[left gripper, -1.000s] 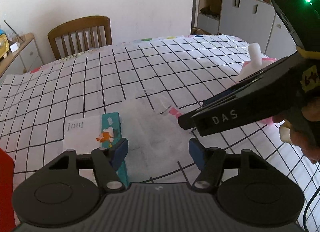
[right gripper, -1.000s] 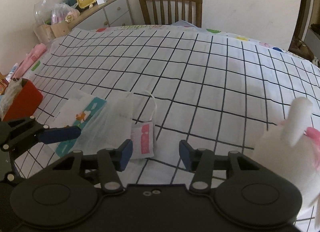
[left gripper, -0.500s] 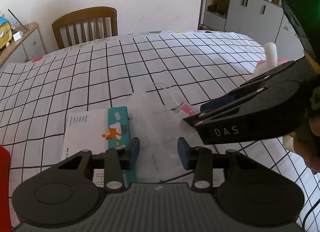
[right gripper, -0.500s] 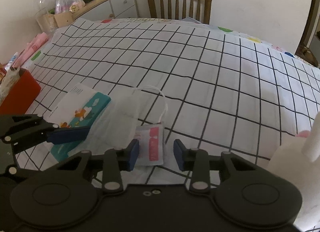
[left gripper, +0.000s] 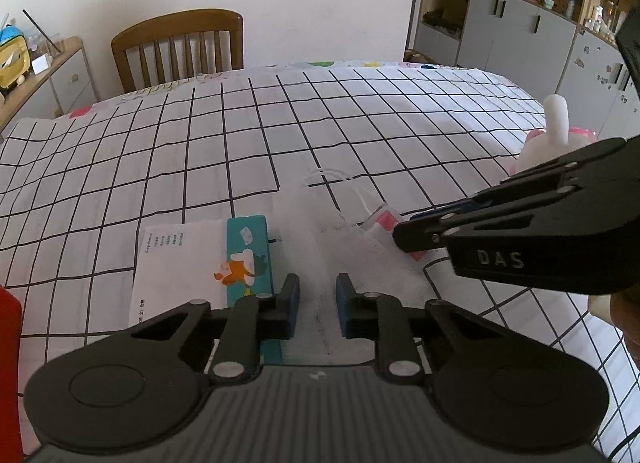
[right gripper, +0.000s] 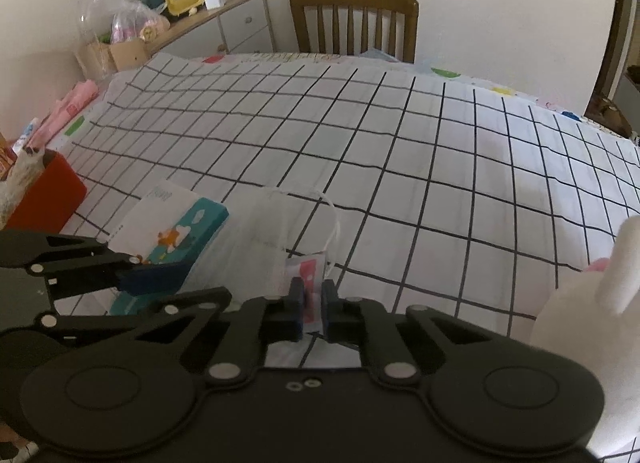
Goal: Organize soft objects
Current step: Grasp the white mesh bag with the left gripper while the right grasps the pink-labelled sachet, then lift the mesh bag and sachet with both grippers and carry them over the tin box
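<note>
A limp white face mask [left gripper: 320, 231] with a thin ear loop lies flat on the checked tablecloth [left gripper: 200, 143]. My left gripper [left gripper: 318, 299] is closing on the mask's near edge, and white fabric fills the narrow gap between its blue pads. A small pink-and-white packet [right gripper: 308, 275] sits at the mask's right end. My right gripper [right gripper: 311, 299] is shut on that packet; in the left wrist view its tip [left gripper: 404, 237] covers the packet's end. Both grippers point steeply down at the table.
A teal packet with a cartoon print [left gripper: 246, 259] and a white printed sheet [left gripper: 180, 263] lie just left of the mask. A white plush rabbit [right gripper: 580, 303] stands at the right, a red box [right gripper: 48, 195] at the left. A wooden chair [left gripper: 176, 47] faces the far edge.
Both grippers' jaws have narrowed from wide apart to close together, the left around the mask edge, the right onto the pink-and-white packet. Both hands have edged slightly forward over the mask.
</note>
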